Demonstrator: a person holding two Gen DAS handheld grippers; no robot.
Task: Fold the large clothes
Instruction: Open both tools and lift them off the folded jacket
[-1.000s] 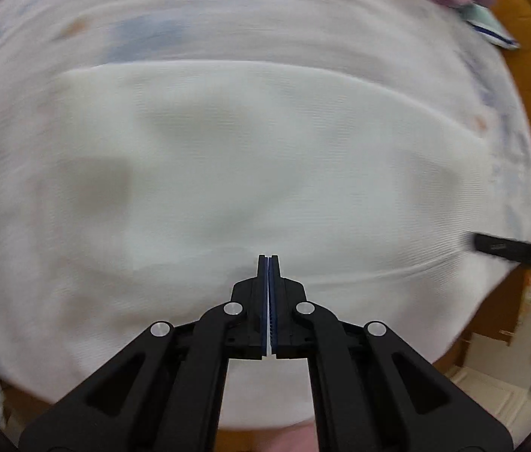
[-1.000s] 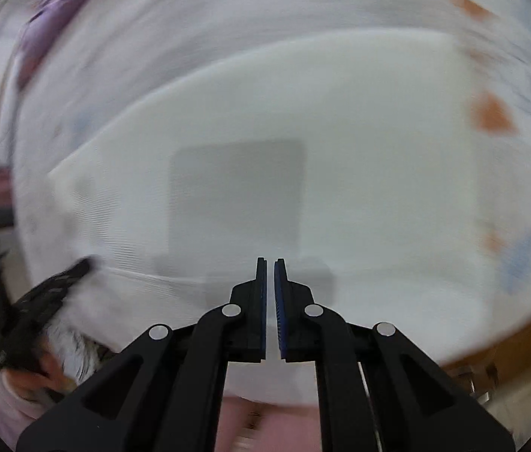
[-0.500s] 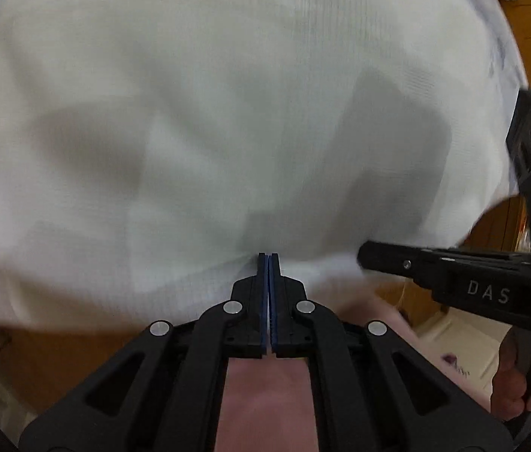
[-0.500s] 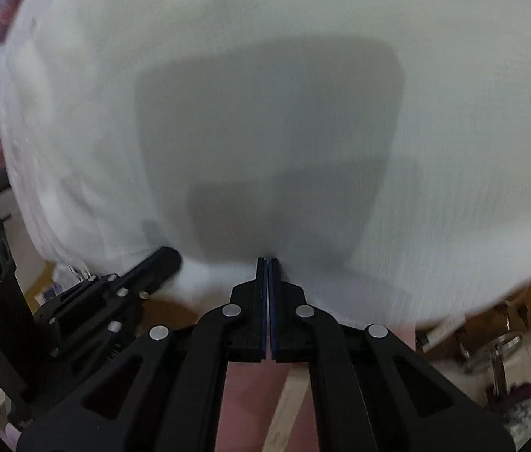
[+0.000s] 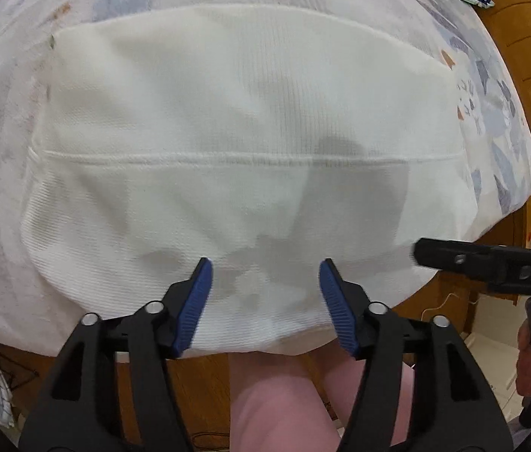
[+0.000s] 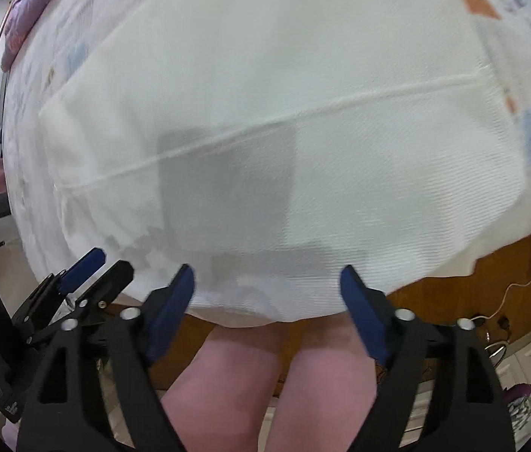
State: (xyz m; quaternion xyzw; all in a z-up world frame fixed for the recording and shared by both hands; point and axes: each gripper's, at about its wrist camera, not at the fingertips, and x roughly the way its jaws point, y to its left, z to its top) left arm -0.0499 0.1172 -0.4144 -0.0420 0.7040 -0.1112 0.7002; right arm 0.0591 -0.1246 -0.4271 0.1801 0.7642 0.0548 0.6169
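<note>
A white knit garment [image 5: 246,120] lies folded flat on the bed, with a hem line across its middle. It also shows in the right wrist view [image 6: 303,120]. My left gripper [image 5: 263,267] is open and empty, its blue pads just over the garment's near edge. My right gripper [image 6: 267,275] is open and empty over the same near edge. The right gripper's black finger [image 5: 484,263] reaches in from the right in the left wrist view. The left gripper [image 6: 88,275] shows at the lower left of the right wrist view.
The bed has a white sheet with blue and orange prints [image 5: 491,113] and a wooden frame [image 5: 521,19]. A purple blanket [image 6: 24,11] lies at the far end. The person's legs in pink [image 5: 276,406] are below. A white cable [image 6: 510,293] lies on the floor.
Both grippers were shut on the garment's edge and carried it over; now both have opened and let go, and the garment lies folded on the bed.
</note>
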